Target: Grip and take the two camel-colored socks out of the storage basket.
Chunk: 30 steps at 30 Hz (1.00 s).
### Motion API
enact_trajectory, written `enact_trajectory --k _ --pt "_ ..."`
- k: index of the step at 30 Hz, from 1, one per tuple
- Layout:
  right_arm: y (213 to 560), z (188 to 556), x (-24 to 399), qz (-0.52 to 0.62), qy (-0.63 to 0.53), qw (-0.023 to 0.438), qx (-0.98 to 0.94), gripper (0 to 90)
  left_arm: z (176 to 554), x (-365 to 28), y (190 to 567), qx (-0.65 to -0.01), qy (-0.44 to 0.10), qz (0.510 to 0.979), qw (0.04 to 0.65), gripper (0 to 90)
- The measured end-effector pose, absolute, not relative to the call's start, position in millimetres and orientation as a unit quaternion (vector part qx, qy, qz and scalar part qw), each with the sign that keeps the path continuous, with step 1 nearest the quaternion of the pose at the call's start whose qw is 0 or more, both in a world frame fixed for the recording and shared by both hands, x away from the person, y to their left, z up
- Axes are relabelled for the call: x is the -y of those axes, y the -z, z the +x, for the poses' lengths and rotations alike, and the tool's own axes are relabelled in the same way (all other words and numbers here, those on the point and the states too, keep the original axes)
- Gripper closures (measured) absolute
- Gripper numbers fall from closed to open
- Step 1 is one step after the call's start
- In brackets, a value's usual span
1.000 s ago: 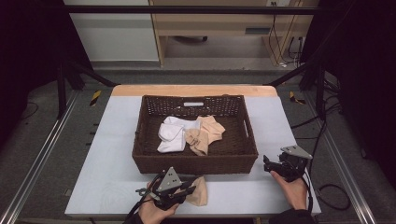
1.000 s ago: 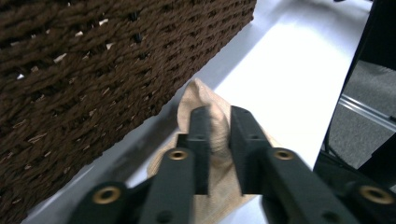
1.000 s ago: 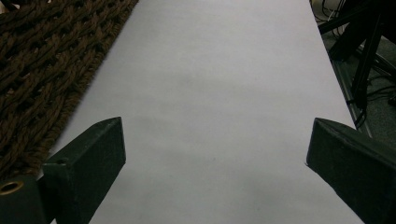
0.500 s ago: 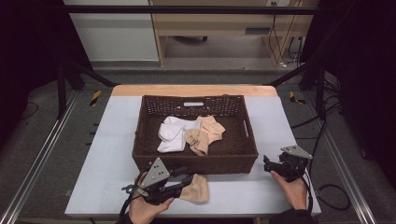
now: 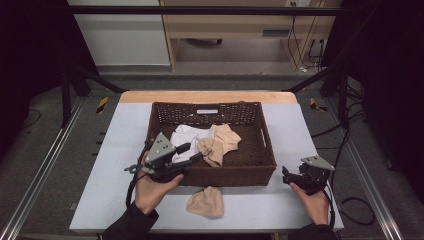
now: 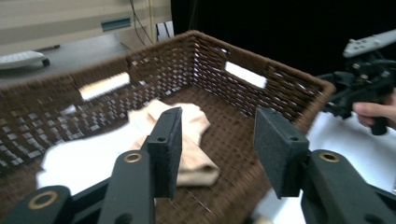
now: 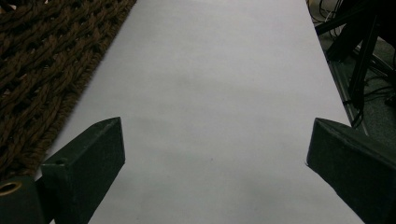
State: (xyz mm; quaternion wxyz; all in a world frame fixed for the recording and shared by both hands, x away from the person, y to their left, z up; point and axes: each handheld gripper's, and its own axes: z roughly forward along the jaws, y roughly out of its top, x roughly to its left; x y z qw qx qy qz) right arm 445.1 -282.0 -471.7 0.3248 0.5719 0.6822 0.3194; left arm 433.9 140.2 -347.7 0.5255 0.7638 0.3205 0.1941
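A rectangular basket [image 5: 210,172] of dark brown woven wicker is set on a smooth pale table [image 5: 115,150]; soft, crumpled white socks [image 5: 186,142] and beige socks [image 5: 220,142] are heaped inside it. A single beige sock [image 5: 206,201] is laid on the table just in front of the basket's near wall. The left gripper [image 5: 192,152] is held above that wall, its jaws having just been opening, with nothing between the flat, matte black pads [image 6: 169,149]. Slot handles in the basket walls are revealed in the left gripper view. The right gripper [image 7: 215,163], spread wide and empty, is seen over bare table beside the basket's braided rim in the right gripper view. No legible writing is seen.
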Motion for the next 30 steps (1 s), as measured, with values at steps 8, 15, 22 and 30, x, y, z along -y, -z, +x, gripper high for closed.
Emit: enact_trajectory --k 8,15,22,30 --pt "471.4 445.5 283.0 0.573 -0.321 0.329 -0.678 4.2 475.4 -135.4 338.9 -0.348 -0.217 0.761 0.502 48.3" --pt "471.7 446.1 282.8 0.574 -0.322 0.327 -0.679 4.3 504.2 -124.7 346.9 -0.368 -0.228 0.761 0.483 47.8" --pt "472.2 446.8 282.7 0.574 -0.321 0.325 -0.68 4.3 531.7 -114.6 357.4 -0.382 -0.245 0.755 0.472 46.7" --pt "472.3 447.2 283.1 0.573 -0.321 0.326 -0.68 4.4 551.2 -106.6 387.2 -0.4 -0.227 0.775 0.433 48.5"
